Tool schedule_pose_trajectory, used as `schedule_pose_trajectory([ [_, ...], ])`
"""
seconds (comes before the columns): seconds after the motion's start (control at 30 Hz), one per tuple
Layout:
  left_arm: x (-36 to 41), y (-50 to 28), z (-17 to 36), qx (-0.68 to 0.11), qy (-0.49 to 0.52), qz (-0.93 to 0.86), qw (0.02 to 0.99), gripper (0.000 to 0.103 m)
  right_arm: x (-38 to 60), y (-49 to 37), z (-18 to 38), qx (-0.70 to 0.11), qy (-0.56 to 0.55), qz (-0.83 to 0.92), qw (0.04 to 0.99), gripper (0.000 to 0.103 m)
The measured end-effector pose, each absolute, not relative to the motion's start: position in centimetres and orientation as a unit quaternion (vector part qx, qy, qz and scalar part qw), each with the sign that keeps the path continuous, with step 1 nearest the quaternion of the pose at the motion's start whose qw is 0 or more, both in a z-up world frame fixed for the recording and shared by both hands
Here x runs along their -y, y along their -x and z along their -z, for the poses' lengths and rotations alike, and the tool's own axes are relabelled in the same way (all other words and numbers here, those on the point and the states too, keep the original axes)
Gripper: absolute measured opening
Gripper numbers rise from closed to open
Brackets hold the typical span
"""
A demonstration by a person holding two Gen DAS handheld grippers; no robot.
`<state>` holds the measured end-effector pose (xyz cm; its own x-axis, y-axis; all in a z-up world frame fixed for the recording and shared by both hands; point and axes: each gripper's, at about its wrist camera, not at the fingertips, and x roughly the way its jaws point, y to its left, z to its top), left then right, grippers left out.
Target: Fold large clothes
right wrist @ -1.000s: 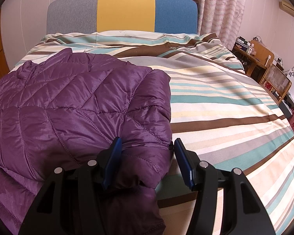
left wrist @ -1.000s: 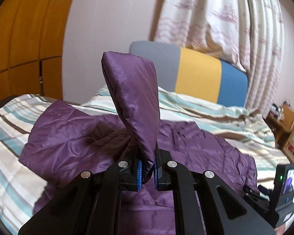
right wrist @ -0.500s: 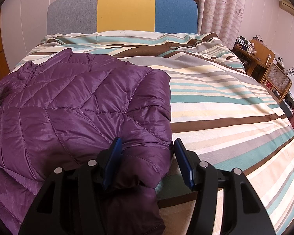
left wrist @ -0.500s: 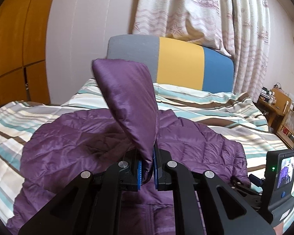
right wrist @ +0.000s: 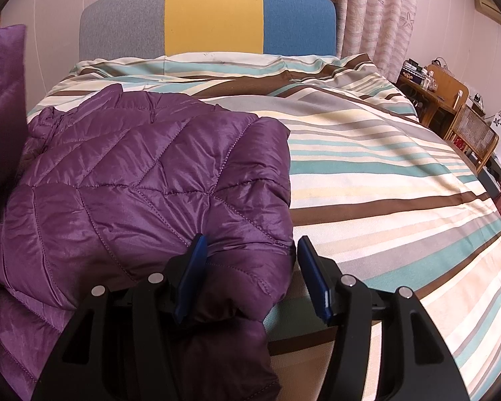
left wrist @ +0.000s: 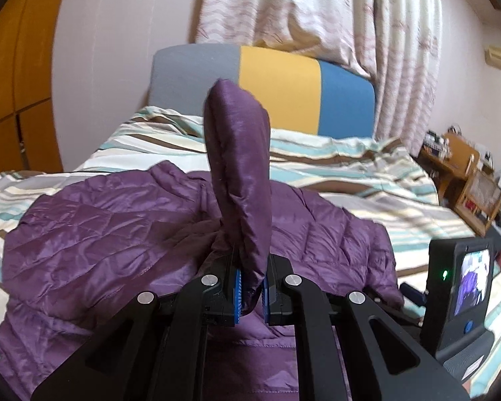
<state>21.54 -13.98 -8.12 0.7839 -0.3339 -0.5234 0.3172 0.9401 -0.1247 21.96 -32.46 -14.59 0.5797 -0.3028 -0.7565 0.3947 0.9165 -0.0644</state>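
Between left tool (left wrist: 250, 292) pads, purple jacket (left wrist: 93, 234) sleeve upright

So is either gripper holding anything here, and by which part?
The left gripper is shut on the purple jacket's sleeve, near its end, which stands up. The right gripper stands open around the folded jacket edge, gripping nothing.

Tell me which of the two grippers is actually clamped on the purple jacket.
The left gripper: its blue pads pinch a raised sleeve of the purple jacket. The right gripper stands open, the jacket's folded edge lying loosely between its fingers.
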Motion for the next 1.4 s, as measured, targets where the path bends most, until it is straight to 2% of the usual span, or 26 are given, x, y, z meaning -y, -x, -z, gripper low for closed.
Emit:
schedule_pose_trajectory([
  [0.1, 15.2, -22.0, 9.3, -0.309, 0.000, 0.196, 0.931, 0.010, 32.5, -22.0, 14.6, -0.414, -0.058, 0.196, 0.887, 0.056],
  [0.13, 15.4, -22.0, 9.5, -0.316, -0.005, 0.202, 0.927, 0.024, 32.5, -21.9, 14.6, -0.414, -0.059, 0.196, 0.887, 0.057],
  [0.17, 15.6, -22.0, 9.7, -0.323, -0.006, 0.214, 0.922, 0.056, 32.6, -21.9, 14.6, -0.414, -0.060, 0.196, 0.887, 0.058],
  [0.2, 15.7, -21.8, 9.8, -0.328, -0.007, 0.223, 0.918, 0.074, 32.7, -21.9, 14.6, -0.414, -0.064, 0.196, 0.887, 0.058],
  [0.23, 15.6, -21.4, 9.6, -0.322, -0.007, 0.223, 0.920, 0.087, 32.8, -21.9, 14.6, -0.414, -0.066, 0.195, 0.887, 0.060],
  [0.5, 11.4, -18.3, 7.9, -0.284, -0.016, 0.230, 0.931, 0.089, 34.0, -21.2, 14.4, -0.406, -0.103, 0.189, 0.888, 0.066],
  [0.7, 4.3, -21.0, 9.0, -0.305, 0.011, 0.144, 0.941, 0.088, 34.1, -18.8, 10.5, -0.346, -0.147, 0.170, 0.911, 0.067],
  [0.73, 3.0, -22.1, 9.6, -0.314, 0.009, 0.114, 0.942, 0.082, 33.4, -18.7, 9.6, -0.339, -0.150, 0.146, 0.917, 0.067],
  [0.77, 2.3, -22.7, 9.9, -0.321, 0.009, 0.098, 0.942, 0.071, 32.5, -18.8, 9.1, -0.340, -0.150, 0.121, 0.921, 0.067],
  [0.83, 0.2, -25.1, 11.2, -0.349, 0.010, 0.049, 0.936, 0.065, 30.3, -19.5, 8.5, -0.348, -0.138, 0.071, 0.925, 0.065],
  [0.87, -0.8, -26.2, 12.0, -0.366, 0.013, 0.026, 0.930, 0.056, 29.0, -20.2, 8.6, -0.358, -0.128, 0.048, 0.923, 0.062],
  [0.9, -1.6, -26.9, 12.5, -0.376, 0.020, 0.012, 0.926, 0.054, 27.5, -21.3, 9.0, -0.378, -0.116, 0.021, 0.918, 0.057],
  [0.93, -2.8, -27.8, 13.1, -0.388, 0.037, -0.004, 0.921, 0.054, 26.5, -22.2, 9.5, -0.389, -0.109, 0.011, 0.915, 0.043],
  [0.97, -3.5, -28.4, 13.4, -0.393, 0.053, -0.012, 0.918, 0.054, 25.7, -23.2, 10.1, -0.400, -0.102, 0.003, 0.911, 0.035],
  [1.13, -6.2, -29.9, 14.9, -0.394, 0.064, -0.046, 0.916, 0.054, 24.1, -27.7, 12.3, -0.417, -0.085, 0.022, 0.904, 0.034],
  [1.33, -6.2, -29.5, 15.0, -0.395, 0.065, -0.042, 0.915, 0.055, 24.3, -28.1, 13.7, -0.418, -0.072, 0.031, 0.905, 0.035],
  [1.4, -5.6, -29.0, 14.0, -0.397, 0.047, -0.053, 0.915, 0.069, 24.8, -28.0, 13.6, -0.417, -0.085, 0.025, 0.905, 0.040],
])
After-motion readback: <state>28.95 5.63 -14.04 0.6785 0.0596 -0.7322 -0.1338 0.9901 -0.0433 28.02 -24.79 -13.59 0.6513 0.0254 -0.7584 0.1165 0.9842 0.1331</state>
